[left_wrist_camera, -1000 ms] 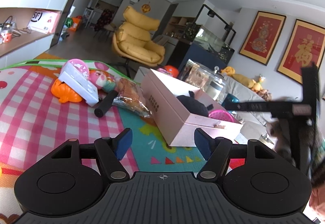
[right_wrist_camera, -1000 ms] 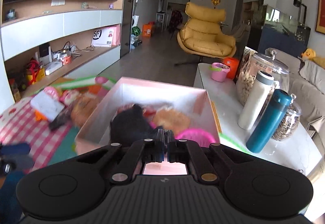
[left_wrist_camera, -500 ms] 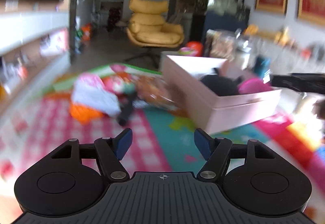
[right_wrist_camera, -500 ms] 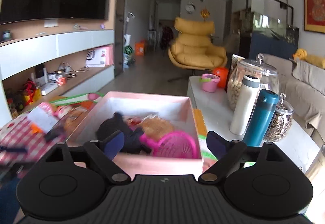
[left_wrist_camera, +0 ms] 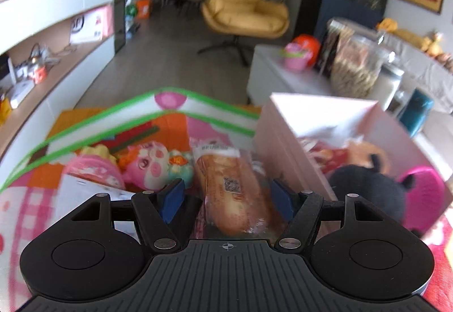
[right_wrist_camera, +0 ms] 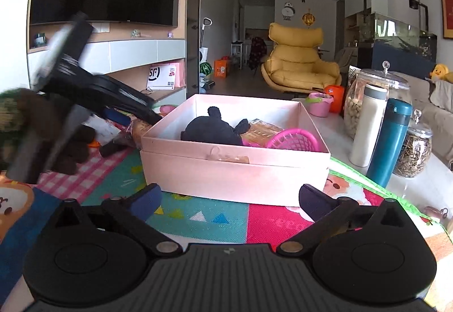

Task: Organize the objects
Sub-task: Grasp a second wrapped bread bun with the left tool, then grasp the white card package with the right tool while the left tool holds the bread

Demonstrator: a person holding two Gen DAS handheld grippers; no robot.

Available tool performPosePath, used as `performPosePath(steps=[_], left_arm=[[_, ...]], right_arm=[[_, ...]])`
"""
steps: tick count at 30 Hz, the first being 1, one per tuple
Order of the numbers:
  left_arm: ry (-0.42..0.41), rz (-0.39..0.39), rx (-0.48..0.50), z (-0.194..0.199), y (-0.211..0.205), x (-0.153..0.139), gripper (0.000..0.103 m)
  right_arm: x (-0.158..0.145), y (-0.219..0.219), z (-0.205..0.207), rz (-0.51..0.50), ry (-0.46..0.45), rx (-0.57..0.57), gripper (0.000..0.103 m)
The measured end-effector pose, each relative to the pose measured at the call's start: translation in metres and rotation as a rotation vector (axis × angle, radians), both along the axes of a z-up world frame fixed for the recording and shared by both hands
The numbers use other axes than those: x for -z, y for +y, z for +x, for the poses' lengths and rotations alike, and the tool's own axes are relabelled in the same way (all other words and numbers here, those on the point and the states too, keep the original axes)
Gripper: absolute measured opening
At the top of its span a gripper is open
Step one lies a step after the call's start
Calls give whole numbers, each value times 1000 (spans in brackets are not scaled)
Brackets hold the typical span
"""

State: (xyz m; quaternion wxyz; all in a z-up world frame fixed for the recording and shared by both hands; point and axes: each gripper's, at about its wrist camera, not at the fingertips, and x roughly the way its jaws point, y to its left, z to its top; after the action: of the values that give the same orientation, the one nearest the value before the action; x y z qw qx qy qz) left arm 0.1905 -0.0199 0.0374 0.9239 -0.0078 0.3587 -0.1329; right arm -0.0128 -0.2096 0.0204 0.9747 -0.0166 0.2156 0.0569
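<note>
A pink box stands on the play mat and holds a black plush and a pink basket; it also shows in the left wrist view. My left gripper is open, its fingers on either side of a wrapped bread loaf lying on the mat beside the box. It appears in the right wrist view left of the box. My right gripper is open and empty, low over the mat in front of the box.
A pink pig toy, a white and pink toy and other toys lie left of the bread. A white table right of the box carries a teal bottle, a white bottle and glass jars.
My left gripper has swung left and dropped down over the bread, still open. My right gripper has opened and pulled back out of the box to the mat in front of it.
</note>
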Motion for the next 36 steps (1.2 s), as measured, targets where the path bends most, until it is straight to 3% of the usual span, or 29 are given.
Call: performPosePath(steps=[2, 4, 7, 12, 18, 21, 26, 29, 32, 36], left_arm=[[-16, 8, -4, -1, 2, 2, 63], [-47, -6, 24, -14, 8, -3, 46], [-26, -44, 64, -44, 20, -9, 46], [13, -117, 112, -126, 59, -6, 46], [-28, -141, -47, -189, 127, 2, 46], [-33, -216, -104, -192, 155, 6, 46], [-77, -219, -129, -189, 173, 8, 46], [-87, -266, -117, -192, 183, 14, 47], [-108, -296, -116, -196, 188, 20, 47], [-125, -300, -112, -198, 188, 22, 47]], right_arm=[[0, -1, -1, 7, -4, 2, 103], [0, -2, 0, 15, -2, 0, 103], [1, -2, 2, 17, 7, -2, 103], [2, -1, 3, 15, 20, -4, 103], [1, 10, 10, -23, 61, -23, 103], [-11, 36, 13, -73, 49, -108, 103], [-39, 102, 34, -98, 47, -286, 103], [-43, 145, 63, -190, 70, -352, 97], [-39, 176, 107, -255, 171, -369, 92], [-33, 192, 153, -230, 273, -353, 91]])
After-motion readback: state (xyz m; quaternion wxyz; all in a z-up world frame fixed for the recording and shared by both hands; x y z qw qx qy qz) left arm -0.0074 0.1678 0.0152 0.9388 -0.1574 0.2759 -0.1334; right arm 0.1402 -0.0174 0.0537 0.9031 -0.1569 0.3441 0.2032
